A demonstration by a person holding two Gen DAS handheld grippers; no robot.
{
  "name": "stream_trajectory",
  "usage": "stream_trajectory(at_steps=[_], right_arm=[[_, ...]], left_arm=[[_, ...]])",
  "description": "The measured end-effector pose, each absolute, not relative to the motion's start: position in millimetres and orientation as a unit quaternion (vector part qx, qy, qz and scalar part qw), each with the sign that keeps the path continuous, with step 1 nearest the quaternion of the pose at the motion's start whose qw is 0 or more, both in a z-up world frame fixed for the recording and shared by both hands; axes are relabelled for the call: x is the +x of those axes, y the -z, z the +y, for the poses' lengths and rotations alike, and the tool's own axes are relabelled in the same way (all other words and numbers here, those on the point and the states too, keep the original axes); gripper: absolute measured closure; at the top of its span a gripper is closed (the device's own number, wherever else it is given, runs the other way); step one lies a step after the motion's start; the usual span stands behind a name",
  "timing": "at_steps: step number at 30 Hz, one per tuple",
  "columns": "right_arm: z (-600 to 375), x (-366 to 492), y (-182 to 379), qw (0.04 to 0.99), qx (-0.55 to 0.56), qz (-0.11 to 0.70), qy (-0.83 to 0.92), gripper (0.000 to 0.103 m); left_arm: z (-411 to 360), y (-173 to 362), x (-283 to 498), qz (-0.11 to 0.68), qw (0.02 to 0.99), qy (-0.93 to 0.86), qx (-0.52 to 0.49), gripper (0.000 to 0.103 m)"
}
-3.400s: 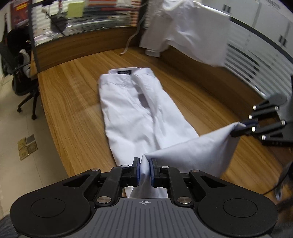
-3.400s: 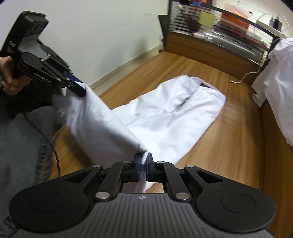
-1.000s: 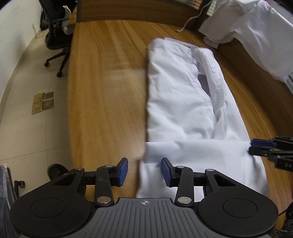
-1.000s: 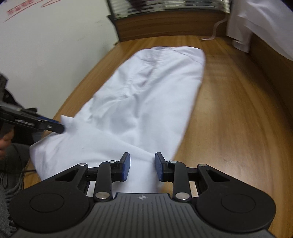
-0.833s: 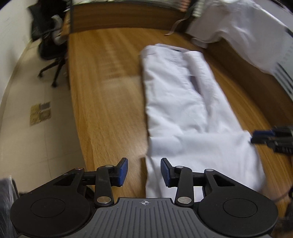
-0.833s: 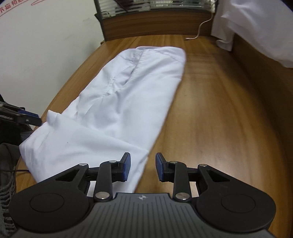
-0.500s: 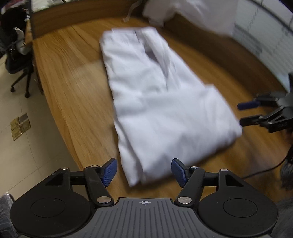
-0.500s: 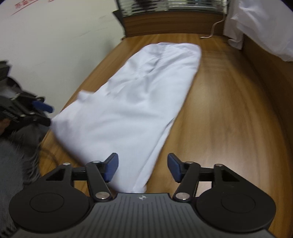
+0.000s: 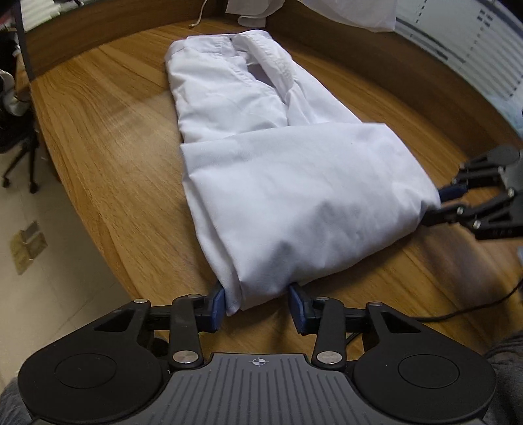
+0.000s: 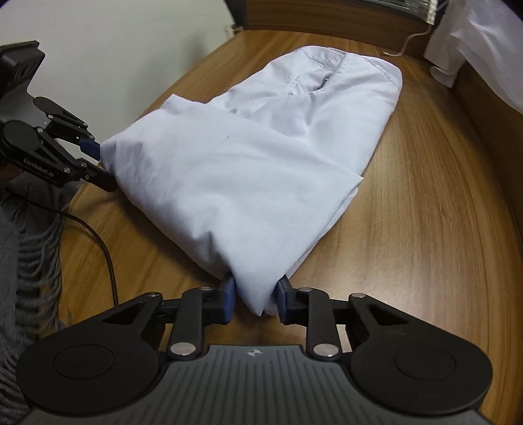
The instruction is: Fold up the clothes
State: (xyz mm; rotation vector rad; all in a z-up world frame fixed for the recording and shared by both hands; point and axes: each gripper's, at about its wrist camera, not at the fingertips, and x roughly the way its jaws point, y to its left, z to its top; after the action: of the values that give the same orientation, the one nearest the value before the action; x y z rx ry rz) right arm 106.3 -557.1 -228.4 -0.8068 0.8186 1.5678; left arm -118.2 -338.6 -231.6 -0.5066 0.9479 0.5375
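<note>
A white shirt lies on the wooden table, its lower part folded up over the body and its collar at the far end. My left gripper straddles the near left corner of the fold. Its jaws are closing, the cloth sits between them, and the right pad still stands just clear. In the right wrist view the shirt narrows into my right gripper, whose closing pads pinch the near right corner. Each gripper shows in the other's view: the left gripper and the right gripper.
Another white garment hangs over the raised wooden ledge at the back, and shows as a white garment at top right. A black cable trails over the table's near edge. An office chair stands on the floor past the left edge.
Both grippers let go of the shirt's lifted hem, which now lies folded over the body. They opened wide, shifted to the near fold's corners, and their jaws have narrowed around the cloth.
</note>
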Motion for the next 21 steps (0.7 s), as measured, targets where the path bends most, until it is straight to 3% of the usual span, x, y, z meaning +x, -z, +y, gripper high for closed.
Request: stream_trajectory(at_steps=[10,21], right_arm=[[-569.4,12.0,212.4,0.651,-0.307,0.416,-0.556,0.081],[-586.0,-67.0,207.0,0.743,-0.172,0.465,-0.45,0.081]], left_arm=[[-288.4,230.9,-154.1,0.463,0.851,-0.155,-0.194,0.061],[-252.7,227.7,-108.9,0.524,0.842,-0.028,-0.123,0.061]])
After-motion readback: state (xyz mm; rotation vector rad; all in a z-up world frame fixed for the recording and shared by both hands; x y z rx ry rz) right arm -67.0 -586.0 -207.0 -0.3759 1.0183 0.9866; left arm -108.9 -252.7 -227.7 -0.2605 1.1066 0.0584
